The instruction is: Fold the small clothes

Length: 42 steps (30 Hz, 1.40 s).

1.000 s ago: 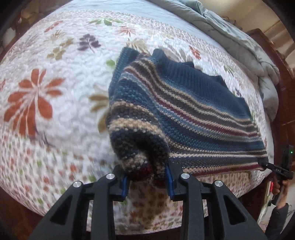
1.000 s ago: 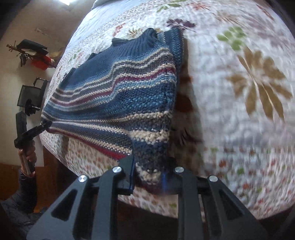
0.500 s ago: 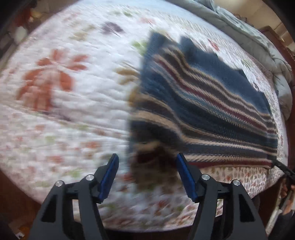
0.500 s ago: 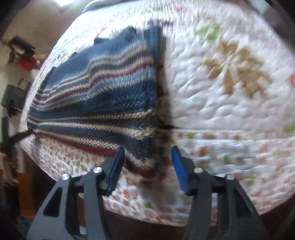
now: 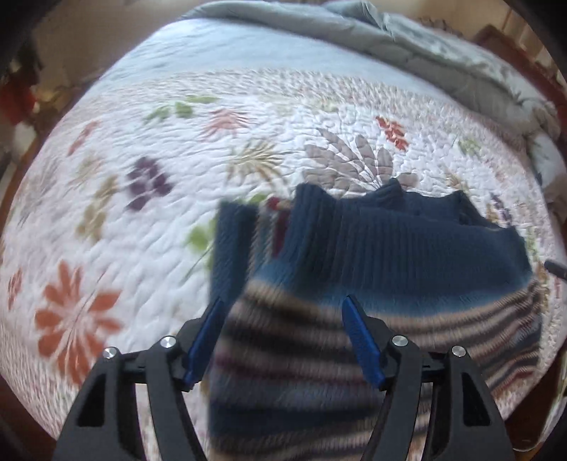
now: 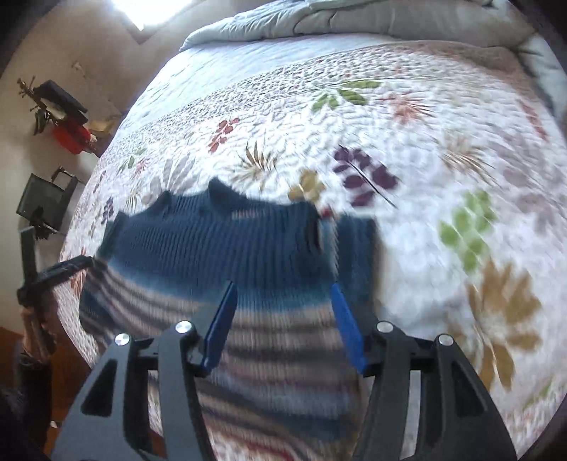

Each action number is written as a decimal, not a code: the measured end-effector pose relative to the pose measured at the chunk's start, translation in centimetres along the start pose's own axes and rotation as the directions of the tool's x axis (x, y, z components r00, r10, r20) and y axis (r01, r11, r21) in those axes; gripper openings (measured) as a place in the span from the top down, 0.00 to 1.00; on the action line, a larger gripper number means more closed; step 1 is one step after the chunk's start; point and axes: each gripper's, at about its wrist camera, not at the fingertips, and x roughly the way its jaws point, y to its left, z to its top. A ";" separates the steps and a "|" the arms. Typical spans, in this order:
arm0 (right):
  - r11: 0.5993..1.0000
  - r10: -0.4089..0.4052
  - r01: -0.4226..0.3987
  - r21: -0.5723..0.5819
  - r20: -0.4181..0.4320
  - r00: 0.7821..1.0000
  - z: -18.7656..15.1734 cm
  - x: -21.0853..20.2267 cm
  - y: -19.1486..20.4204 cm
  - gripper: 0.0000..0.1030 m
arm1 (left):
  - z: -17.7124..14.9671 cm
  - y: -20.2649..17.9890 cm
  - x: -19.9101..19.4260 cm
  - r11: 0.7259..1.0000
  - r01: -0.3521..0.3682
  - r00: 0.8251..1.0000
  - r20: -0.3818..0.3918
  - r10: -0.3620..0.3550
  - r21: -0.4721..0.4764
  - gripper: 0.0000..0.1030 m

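A knitted sweater (image 5: 389, 255) (image 6: 212, 248), navy at the collar and striped below, lies flat on the floral quilt (image 5: 141, 159) (image 6: 443, 142). One navy sleeve (image 5: 230, 248) (image 6: 358, 248) lies along its side. My left gripper (image 5: 283, 299) hovers over the striped part near that sleeve. Its jaws are opening, and the blue pads (image 5: 209, 340) stand clear of the knit. My right gripper (image 6: 283, 285) hangs open over the striped part too, pressing nothing. In the right wrist view the left gripper (image 6: 63, 267) shows at the sweater's far side.
A grey duvet (image 5: 389, 32) (image 6: 354, 17) is bunched at the far end of the bed. The wooden bed frame (image 5: 503, 35) runs along the right. On the floor to the left stand a black chair (image 6: 46, 202) and a red box (image 6: 71, 134).
Both grippers let go of the sweater's striped corners and their jaws spread wide. Both moved forward over the sweater toward its collar. The sweater now lies flat.
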 end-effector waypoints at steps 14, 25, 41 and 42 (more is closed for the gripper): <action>0.991 -0.044 0.029 -0.128 -0.122 0.992 4.0 7.4 1.2 0.90 | 3.8 -2.3 5.8 0.991 0.129 0.988 -0.093 -0.126 0.022 0.52; 0.994 0.049 -0.043 -0.099 0.060 0.997 6.4 0.7 1.4 0.91 | 5.3 -1.8 1.0 0.981 0.186 0.980 0.079 -0.183 -0.044 0.85; 0.995 -0.091 0.093 0.035 -0.049 0.995 7.7 9.9 -1.4 0.82 | 6.1 -1.5 6.8 0.998 0.039 0.999 0.003 -0.039 -0.053 0.68; 0.994 -0.103 0.104 0.026 -0.048 0.993 7.5 9.2 -1.1 0.78 | 6.0 -1.4 5.9 0.998 0.026 1.000 0.016 -0.025 -0.053 0.67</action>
